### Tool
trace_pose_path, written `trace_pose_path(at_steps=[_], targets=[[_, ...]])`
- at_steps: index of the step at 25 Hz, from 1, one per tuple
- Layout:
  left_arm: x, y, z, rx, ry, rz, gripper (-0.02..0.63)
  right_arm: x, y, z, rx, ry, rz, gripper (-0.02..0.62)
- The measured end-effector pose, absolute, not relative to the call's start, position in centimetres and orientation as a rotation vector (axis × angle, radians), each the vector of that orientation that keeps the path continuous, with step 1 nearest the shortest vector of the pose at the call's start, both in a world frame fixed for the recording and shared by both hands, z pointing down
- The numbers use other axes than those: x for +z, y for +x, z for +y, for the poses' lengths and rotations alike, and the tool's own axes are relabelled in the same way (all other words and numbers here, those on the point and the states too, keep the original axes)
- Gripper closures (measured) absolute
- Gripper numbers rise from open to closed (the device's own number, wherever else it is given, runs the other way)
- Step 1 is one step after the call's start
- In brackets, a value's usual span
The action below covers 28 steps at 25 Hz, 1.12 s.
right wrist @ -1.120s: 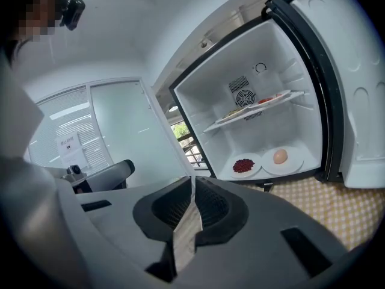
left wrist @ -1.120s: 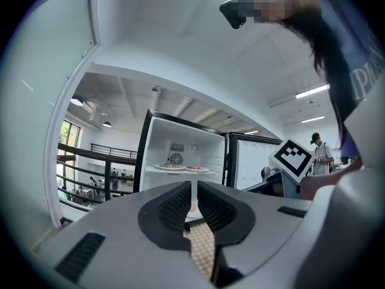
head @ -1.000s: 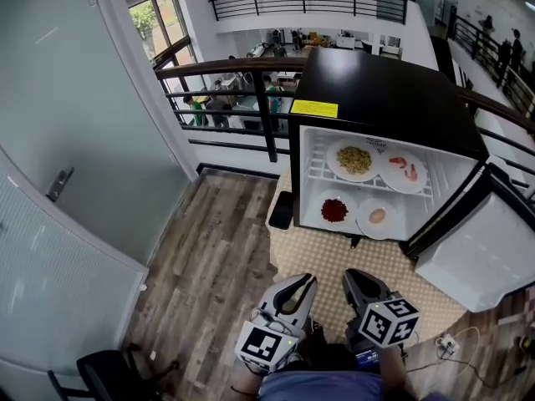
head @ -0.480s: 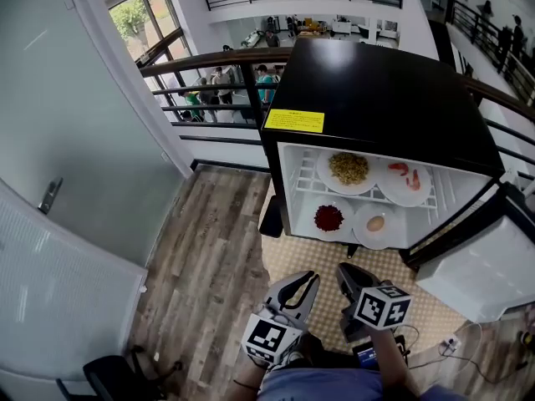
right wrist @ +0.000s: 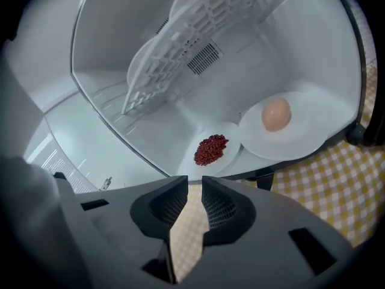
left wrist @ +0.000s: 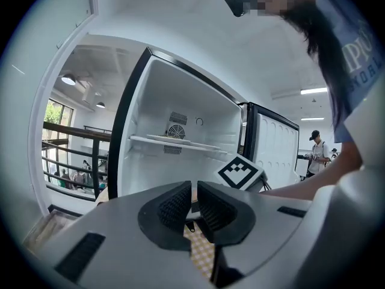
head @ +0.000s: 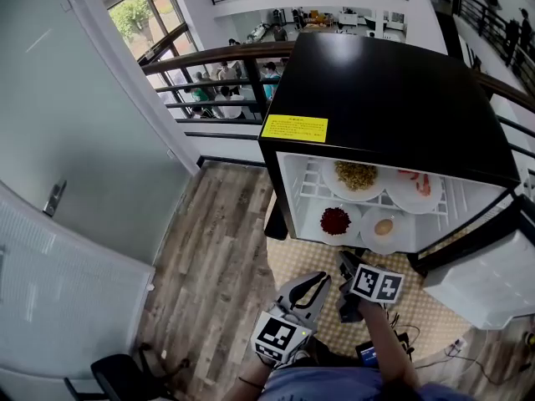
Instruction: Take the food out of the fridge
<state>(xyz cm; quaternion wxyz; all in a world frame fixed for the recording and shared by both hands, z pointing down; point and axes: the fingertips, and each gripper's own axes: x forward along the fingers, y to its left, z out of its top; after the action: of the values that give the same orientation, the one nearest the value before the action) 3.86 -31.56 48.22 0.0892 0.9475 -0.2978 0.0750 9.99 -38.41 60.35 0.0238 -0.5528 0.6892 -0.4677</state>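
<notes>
Tongs have been brought closer to the open fridge than a moment ago, and lower too. The right tongs have been pushed out ahead and are now held just in front of the fridge's bottom front edge, over the yellow checked mat. The left tongs are kept a little behind them.

One more thing has changed. The right tongs were pressed together before, and now they are being opened. A small gap can be seen between them, and nothing is in it. The left tongs are pressed almost together, and nothing is pinched there either.

The food has not been moved. Four plates are still inside. On the fridge's bottom, the plate of red food is set at the left by the front edge. The plate with the round egg-like thing is set just beside it at the right. On the wire shelf above, a plate of yellow food is placed at the left and a plate of pink food at the right.

What this means can be guessed: the reaching is nearly done and a grab is being got ready. The right tongs are pointed at the bottom plates, so one of those is likely to be taken first. The tongs will need to be opened wider so a plate's rim can be fitted in. Nothing has been taken out yet.
</notes>
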Motion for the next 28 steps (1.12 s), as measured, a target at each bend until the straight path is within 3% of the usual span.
trace_pose_path(at_steps=[3,14,23,26,28], targets=[[48.5,4.4,-31.4,0.24,2.823,-0.858,0.574,61.9,9.9,-39.3,-1.525,-1.68,2.052,0.487],[48.9,3.9,-32.4,0.278,2.815,-0.87,0.574,65.3,10.4,-42.5,-1.716,-1.518,1.522,0.412],[49.4,3.1,-32.8,0.294,2.792,-0.9,0.574,65.8,10.8,-42.3,-1.752,-1.485,1.35,0.458],[49.4,2.9,-32.7,0.296,2.79,-0.901,0.574,65.2,10.8,-42.1,-1.757,-1.41,1.285,0.542],[49.4,2.8,-32.5,0.296,2.79,-0.901,0.574,65.2,10.9,-41.7,-1.767,-1.375,1.24,0.549]])
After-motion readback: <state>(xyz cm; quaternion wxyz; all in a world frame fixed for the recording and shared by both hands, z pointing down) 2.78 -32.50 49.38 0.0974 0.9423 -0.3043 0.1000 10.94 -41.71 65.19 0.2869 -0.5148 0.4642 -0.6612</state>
